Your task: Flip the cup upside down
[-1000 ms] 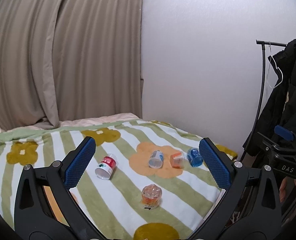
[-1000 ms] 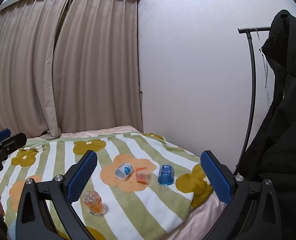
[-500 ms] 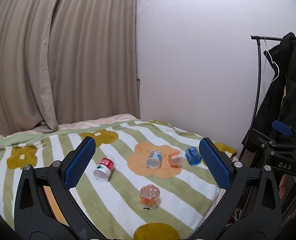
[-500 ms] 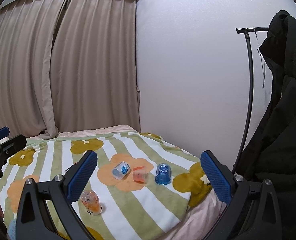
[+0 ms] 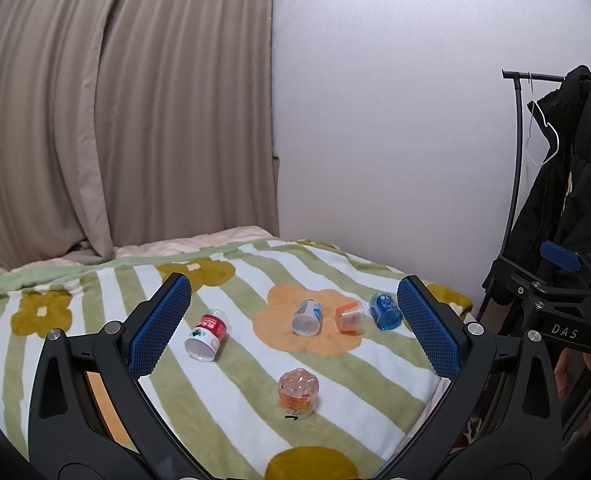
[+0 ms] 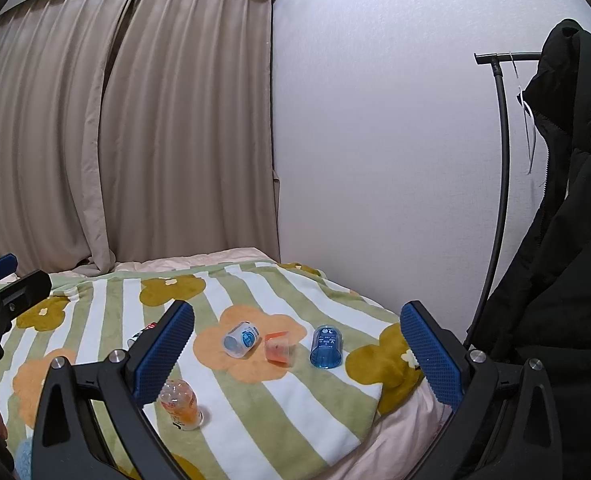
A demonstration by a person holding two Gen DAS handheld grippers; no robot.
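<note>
Several small cups lie on a striped flower blanket (image 5: 235, 408) on a bed. A red-labelled cup (image 5: 206, 334) lies on its side, a white-blue cup (image 5: 307, 317) and an orange cup (image 5: 350, 318) lie tipped, and a blue cup (image 5: 384, 311) stands mouth down. A clear orange cup (image 5: 298, 394) stands bottom up nearest me. My left gripper (image 5: 291, 330) is open and empty, well above and short of them. My right gripper (image 6: 295, 354) is open and empty, also held back; its view shows the white-blue cup (image 6: 240, 339), orange cup (image 6: 278, 347), blue cup (image 6: 327, 347) and clear orange cup (image 6: 179, 404).
A beige curtain (image 5: 115, 112) hangs behind the bed and a white wall (image 5: 395, 120) runs along its right side. A coat rack with a black jacket (image 6: 555, 240) stands at the right. The bed's edge (image 6: 391, 432) drops off at the front right.
Both grippers have drifted slightly back and up, so the cups sit a little lower in view. Both stay open. No cup has moved.
</note>
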